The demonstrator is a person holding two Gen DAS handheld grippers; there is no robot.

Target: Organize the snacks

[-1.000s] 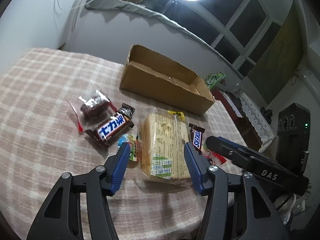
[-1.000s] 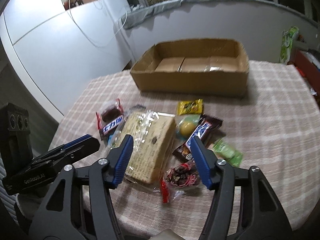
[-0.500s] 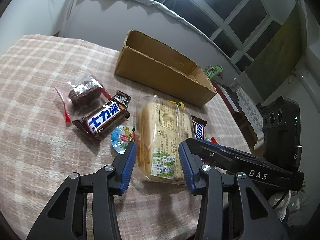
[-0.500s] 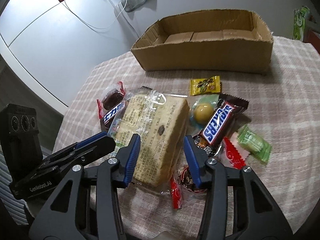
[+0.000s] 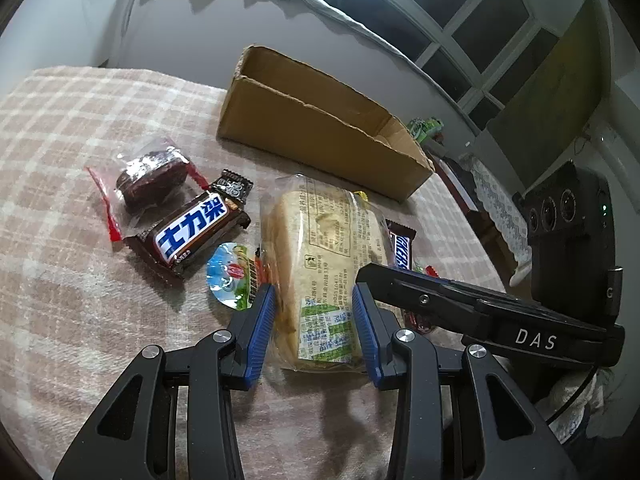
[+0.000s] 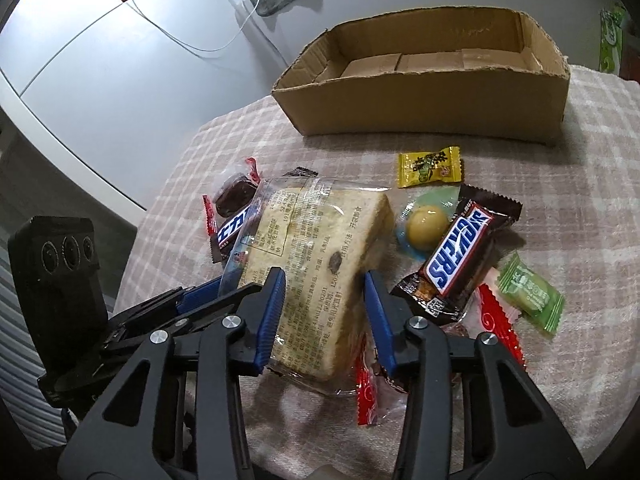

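A checked pink cloth (image 5: 60,128) is covering the table, with an open cardboard box (image 6: 432,108) sitting empty in the upper part of both views and snacks lying scattered below it. The wrapped bread pack (image 5: 324,264), at the centre of the pile, is being gripped as the step in hand: the left gripper (image 5: 314,326) and right gripper (image 6: 324,316) are each closing narrow around one end, pads at or just touching the wrapper. Next, I judge, both must be lifting together toward the box.
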